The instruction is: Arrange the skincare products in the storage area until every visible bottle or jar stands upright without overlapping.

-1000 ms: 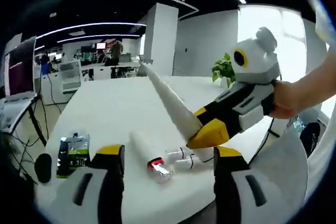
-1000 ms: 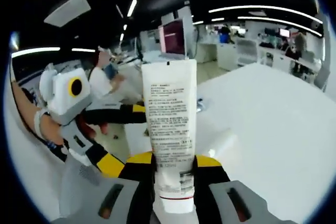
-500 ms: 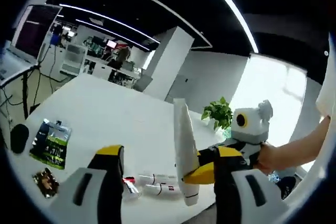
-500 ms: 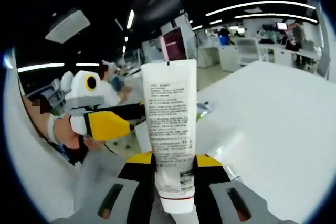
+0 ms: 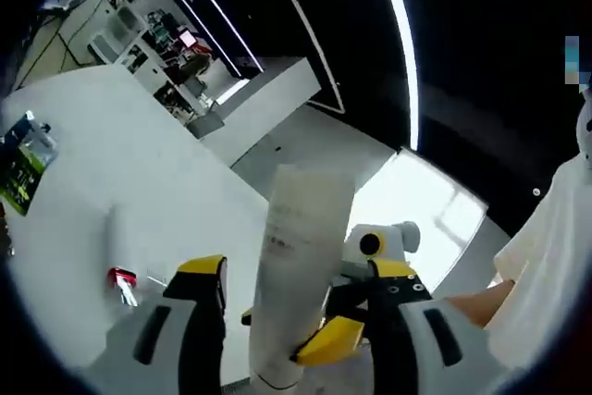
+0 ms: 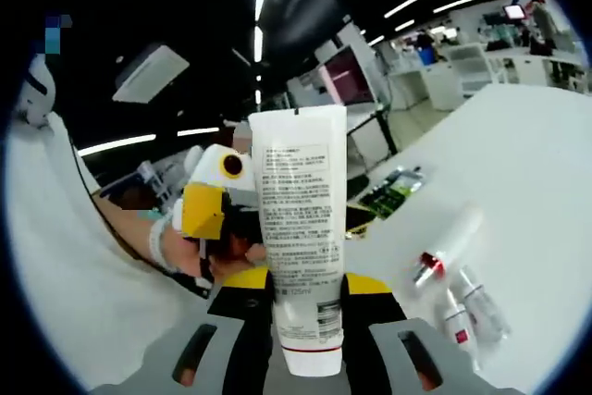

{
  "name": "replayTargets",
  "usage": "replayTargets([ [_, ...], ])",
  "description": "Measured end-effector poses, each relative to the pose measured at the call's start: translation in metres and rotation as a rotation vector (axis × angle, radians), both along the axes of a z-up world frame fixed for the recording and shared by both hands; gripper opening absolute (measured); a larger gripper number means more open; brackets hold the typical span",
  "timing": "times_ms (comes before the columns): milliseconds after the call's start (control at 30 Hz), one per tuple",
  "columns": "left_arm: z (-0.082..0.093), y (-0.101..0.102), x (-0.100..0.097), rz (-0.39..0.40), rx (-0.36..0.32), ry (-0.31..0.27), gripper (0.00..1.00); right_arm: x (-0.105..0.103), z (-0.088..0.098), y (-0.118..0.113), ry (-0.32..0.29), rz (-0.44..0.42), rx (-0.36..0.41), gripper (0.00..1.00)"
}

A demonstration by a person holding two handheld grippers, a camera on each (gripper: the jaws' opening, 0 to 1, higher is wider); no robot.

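The white bench [image 6: 518, 136] carries several small products lying flat. Well above it, the white tube [image 6: 298, 228] is pinched near its cap end by the right claw [image 6: 301, 298]. The left claw [image 5: 291, 298] stands open, jaws either side of that tube without pressing. The tube looks light, soft and squeezable; better held low near the stiff cap. Beside the tube's foot lie a red-capped stick [image 6: 449, 247] and two small clear bottles [image 6: 472, 307].

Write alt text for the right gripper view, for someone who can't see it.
The right gripper is shut on a white tube with printed text, held upright in the middle of the view. Behind it to the left is the left gripper; to the right, small bottles and a green packet lie on a white table.
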State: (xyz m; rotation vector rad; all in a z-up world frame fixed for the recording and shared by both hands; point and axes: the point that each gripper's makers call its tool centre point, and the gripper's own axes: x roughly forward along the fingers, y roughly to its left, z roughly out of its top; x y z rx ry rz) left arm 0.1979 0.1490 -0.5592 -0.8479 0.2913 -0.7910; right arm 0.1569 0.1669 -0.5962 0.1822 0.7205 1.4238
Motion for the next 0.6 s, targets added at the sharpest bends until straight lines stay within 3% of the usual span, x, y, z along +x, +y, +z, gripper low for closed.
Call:
replayTargets([
  [233,0.001,-0.011,-0.008,-0.079,-0.04,0.009,0.47,-0.014,0.021,0.004,0.141,0.087,0.132,0.23],
  [367,0.001,-0.012,-0.008,-0.088,-0.063,0.021,0.5,-0.015,0.02,0.002,0.16,0.123,0.112,0.23],
  [500,0.004,-0.015,-0.012,-0.117,-0.082,0.021,0.51,-0.022,0.021,0.0,0.222,0.161,0.113,0.23],
  [600,0.008,-0.017,-0.016,-0.14,-0.095,0.003,0.37,-0.023,0.016,0.0,0.272,0.154,0.096,0.24],
])
